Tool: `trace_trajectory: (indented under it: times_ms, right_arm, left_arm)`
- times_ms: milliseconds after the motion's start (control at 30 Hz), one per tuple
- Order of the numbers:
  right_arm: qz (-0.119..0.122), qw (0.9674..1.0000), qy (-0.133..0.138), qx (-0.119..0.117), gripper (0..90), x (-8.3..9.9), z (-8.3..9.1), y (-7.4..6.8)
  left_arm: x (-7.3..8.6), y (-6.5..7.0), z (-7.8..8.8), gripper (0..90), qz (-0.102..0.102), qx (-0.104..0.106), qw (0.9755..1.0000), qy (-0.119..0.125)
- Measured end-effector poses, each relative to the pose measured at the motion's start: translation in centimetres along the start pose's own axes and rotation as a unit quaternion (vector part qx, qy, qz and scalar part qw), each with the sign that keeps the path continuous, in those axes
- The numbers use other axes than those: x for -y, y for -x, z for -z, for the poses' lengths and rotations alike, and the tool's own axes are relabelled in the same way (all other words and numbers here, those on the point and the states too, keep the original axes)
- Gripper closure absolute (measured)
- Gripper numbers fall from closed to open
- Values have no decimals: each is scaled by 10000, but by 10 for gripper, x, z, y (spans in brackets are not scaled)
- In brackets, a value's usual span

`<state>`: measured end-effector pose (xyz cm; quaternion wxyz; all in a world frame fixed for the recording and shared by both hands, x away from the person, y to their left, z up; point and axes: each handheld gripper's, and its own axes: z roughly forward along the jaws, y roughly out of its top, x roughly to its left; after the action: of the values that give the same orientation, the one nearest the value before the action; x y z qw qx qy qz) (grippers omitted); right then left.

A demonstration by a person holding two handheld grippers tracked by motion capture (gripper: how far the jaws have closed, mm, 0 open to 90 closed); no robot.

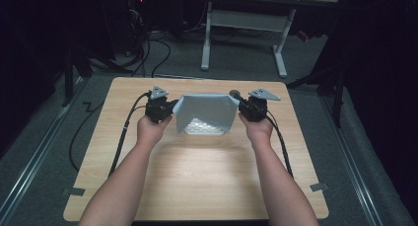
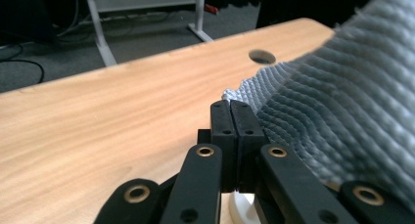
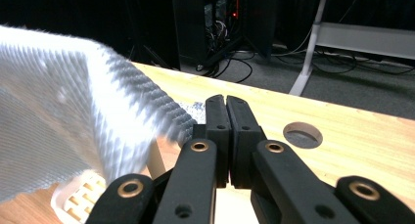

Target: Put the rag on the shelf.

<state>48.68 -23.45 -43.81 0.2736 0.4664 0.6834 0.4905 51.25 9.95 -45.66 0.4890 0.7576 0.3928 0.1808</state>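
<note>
Holding a grey waffle-weave cloth (image 1: 204, 110) stretched at centre frame above a white slatted basket (image 1: 201, 127), the left gripper (image 1: 165, 109) and right gripper (image 1: 245, 107) are each pinching a corner with jaws closed; it looks light, limp, best gripped at corners.

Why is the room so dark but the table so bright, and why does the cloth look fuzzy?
High view: light falls on the wooden table, with a bright patch below the grey cloth; the surroundings stay dark. Right gripper view: the cloth is smeared and washed out. Left gripper view: its weave is sharper but softens close to the camera.
</note>
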Motion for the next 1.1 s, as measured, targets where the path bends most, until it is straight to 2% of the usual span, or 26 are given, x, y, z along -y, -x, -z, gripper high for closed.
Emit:
trace_trajectory:
  times_ms: [100, 200, 267, 367, 567, 633, 767, 800, 867, 1100]
  right_arm:
    - [3, 10000, -70, 11, 895, 7, 0, 1]
    - [19, 9999, -131, 16, 895, 13, -1, 1]
    - [-11, 9999, -107, 20, 894, 18, -1, 1]
    - [-38, 9998, -219, 20, 894, 26, -2, 2]
    - [-28, 9996, -264, 18, 885, 31, -3, 3]
    - [-49, 9997, -253, 21, 859, 31, -3, 3]
    - [-71, 9997, -224, 34, 848, 31, -2, 4]
    - [-63, 9997, -230, 53, 826, 31, -1, 5]
    - [-29, 9997, -239, 36, 802, 30, 0, 6]
    - [-54, 9996, -217, 182, 682, 20, 7, 11]
  left_arm:
    - [7, 0, -3, 900, 105, 66, 9999, -43]
    - [14, 1, -7, 900, 124, 106, 9998, -134]
    - [18, 2, -9, 900, 142, 112, 9997, -153]
    - [23, 2, -10, 899, 177, 113, 9996, -173]
    - [27, 2, -11, 887, 220, 83, 9996, -165]
    - [26, 1, -10, 846, 238, 66, 9996, -150]
    - [25, 0, -7, 827, 254, 0, 9996, -96]
    - [25, -1, -6, 767, 271, -13, 9996, -84]
    - [22, -5, 0, 733, 381, -79, 9992, -7]
    - [14, -16, 19, 630, 487, -330, 9981, 173]
